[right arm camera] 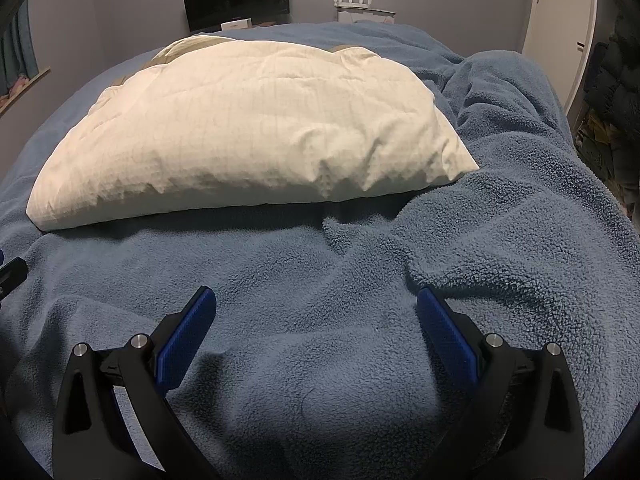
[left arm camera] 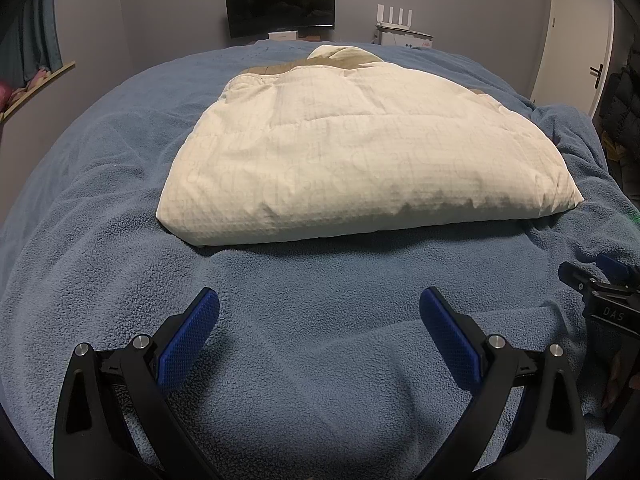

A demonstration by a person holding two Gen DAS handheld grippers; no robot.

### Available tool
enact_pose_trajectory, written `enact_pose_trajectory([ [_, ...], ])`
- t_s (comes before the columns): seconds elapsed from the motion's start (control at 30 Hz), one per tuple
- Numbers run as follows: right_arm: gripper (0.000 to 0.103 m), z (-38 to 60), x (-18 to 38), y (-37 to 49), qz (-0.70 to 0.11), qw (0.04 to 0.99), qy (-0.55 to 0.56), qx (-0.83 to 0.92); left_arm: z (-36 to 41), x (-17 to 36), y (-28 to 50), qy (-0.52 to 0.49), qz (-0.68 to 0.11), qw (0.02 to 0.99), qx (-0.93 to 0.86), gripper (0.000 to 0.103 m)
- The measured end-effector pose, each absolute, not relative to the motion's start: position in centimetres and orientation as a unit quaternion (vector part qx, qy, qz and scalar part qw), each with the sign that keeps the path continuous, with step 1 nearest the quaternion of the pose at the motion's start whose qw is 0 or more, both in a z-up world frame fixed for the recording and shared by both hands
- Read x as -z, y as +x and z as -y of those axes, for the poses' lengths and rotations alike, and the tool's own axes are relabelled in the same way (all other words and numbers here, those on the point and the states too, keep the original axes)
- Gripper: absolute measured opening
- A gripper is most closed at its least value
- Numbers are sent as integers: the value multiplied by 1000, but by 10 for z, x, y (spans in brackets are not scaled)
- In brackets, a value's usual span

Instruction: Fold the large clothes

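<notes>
A cream quilted padded jacket (left arm camera: pixel 352 152) lies folded into a thick rectangle on the blue fleece blanket (left arm camera: pixel 304 320); a tan collar shows at its far end. It also shows in the right wrist view (right arm camera: pixel 248 128), up and to the left. My left gripper (left arm camera: pixel 320 304) is open and empty, held low over the blanket short of the jacket's near edge. My right gripper (right arm camera: pixel 316 300) is open and empty, over the blanket near the jacket's right corner. The right gripper's tip (left arm camera: pixel 600 280) shows at the right edge of the left wrist view.
The blanket is bunched into ridges (right arm camera: pixel 500 92) to the right of the jacket. A dark monitor (left arm camera: pixel 280 4) and a white router (left arm camera: pixel 394 14) stand beyond the bed. A white door (left arm camera: pixel 576 36) is at right, dark clothes (left arm camera: pixel 624 104) beside it.
</notes>
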State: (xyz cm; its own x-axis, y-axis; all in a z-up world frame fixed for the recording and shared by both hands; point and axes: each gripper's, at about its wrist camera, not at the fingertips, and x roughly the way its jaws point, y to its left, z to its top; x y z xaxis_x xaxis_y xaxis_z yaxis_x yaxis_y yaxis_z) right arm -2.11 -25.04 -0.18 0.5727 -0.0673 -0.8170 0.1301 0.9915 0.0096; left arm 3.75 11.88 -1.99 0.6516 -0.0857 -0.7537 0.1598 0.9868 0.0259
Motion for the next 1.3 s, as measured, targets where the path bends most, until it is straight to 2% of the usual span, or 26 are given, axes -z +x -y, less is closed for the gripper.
enact_pose_trajectory([
  [1.3, 96, 249, 4, -22, -461, 885, 33, 56, -118, 19, 37, 44, -405, 910, 75, 97],
])
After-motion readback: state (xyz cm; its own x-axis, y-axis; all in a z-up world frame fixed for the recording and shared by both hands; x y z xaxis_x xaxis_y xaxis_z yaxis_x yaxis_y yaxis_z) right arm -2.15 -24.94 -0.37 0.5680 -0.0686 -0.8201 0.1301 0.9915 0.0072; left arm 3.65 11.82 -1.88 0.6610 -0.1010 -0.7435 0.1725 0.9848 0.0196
